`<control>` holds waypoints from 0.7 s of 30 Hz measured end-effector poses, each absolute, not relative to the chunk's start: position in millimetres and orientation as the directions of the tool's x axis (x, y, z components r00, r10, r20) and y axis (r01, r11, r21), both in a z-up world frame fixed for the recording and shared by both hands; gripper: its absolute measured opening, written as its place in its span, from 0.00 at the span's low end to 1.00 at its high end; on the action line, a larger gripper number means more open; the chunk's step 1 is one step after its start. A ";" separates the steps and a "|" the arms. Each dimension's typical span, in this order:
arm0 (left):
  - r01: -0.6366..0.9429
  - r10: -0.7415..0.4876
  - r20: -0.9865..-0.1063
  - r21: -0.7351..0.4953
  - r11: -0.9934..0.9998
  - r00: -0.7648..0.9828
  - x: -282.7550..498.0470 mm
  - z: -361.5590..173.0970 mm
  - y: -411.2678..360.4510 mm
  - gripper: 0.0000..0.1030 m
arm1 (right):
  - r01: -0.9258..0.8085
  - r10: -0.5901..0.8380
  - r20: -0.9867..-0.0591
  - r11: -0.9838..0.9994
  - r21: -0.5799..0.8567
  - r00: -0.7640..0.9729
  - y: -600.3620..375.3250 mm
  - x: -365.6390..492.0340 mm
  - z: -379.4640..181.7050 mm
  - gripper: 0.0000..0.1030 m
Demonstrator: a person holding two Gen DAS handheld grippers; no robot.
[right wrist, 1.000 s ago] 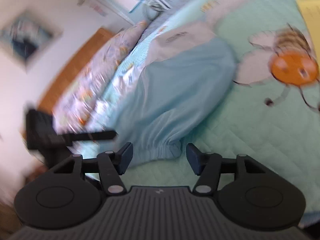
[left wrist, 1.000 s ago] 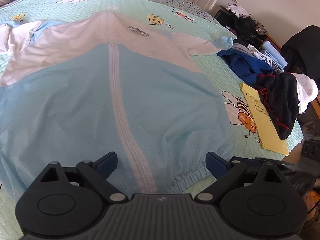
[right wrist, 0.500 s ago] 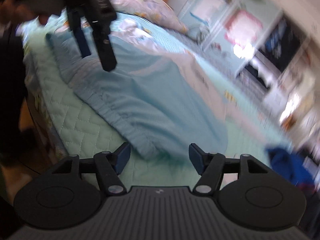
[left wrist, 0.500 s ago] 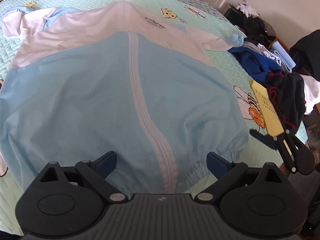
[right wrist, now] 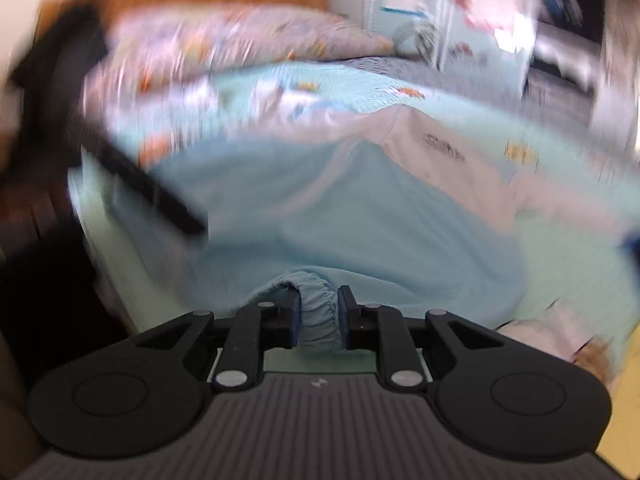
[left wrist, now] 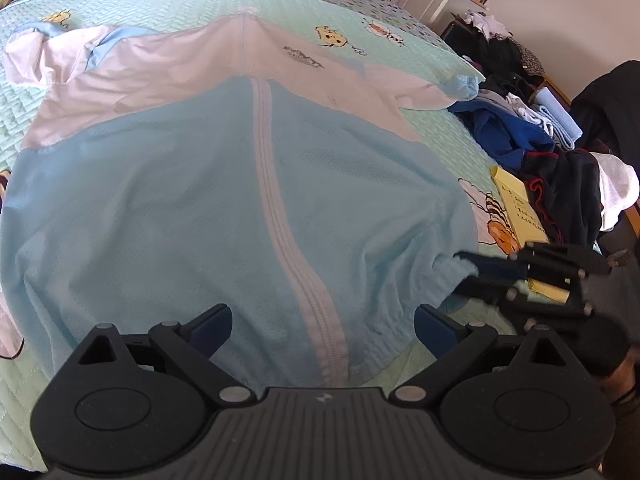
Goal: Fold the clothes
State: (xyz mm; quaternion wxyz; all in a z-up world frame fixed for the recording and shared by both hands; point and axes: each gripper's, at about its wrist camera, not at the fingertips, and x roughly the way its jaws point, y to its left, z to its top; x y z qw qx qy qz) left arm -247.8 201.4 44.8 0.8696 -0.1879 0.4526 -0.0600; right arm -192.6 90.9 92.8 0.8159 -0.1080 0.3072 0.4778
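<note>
Bee-print bed [left wrist: 360, 4] is covered by a blue jacket [left wrist: 200, 208]; its hem corner [right wrist: 319, 308] is clamped by the right tool [right wrist: 319, 312] at the bed's near edge, while the left tool [left wrist: 323, 322] is held apart.

Motion blur is smearing the pillows [right wrist: 224, 48] behind the jacket [right wrist: 360, 216]. The print on the yellow paper [left wrist: 520, 208] beside the jacket is reading too small.

Print on the jacket [left wrist: 302, 57] and yellow paper [left wrist: 520, 211] unreadable.

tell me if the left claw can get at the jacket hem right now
Probably yes: the left claw is open just above the blue jacket's hem, nothing between them. The right claw grips the hem's far corner.
</note>
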 end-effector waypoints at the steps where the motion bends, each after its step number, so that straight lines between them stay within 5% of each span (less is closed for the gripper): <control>1: -0.058 -0.278 -0.761 -0.382 0.923 0.587 -247.7 46.5 200.1 0.95 | -0.826 0.722 -0.602 0.535 0.175 0.341 88.6 -182.0 97.5 0.20; 4: -0.022 -0.287 -0.758 -0.368 0.929 0.586 -245.9 50.1 190.9 0.96 | -0.768 0.733 -0.610 0.566 0.300 0.301 85.1 -152.2 94.3 0.20; 11: 0.025 -0.163 -0.797 -0.183 0.983 0.582 -219.7 43.8 157.8 0.96 | -0.681 0.683 -0.656 0.648 0.341 0.321 94.8 -143.0 62.0 0.23; 15: -0.031 -0.074 -0.819 -0.111 0.993 0.570 -194.4 32.4 159.7 0.96 | -0.602 0.682 -0.659 0.682 0.415 0.318 87.6 -135.9 49.0 0.54; 21: -0.097 -0.092 -0.835 -0.172 0.980 0.543 -181.3 15.8 177.2 0.96 | -0.380 0.839 -0.481 0.544 0.748 0.255 30.4 -135.1 38.2 0.57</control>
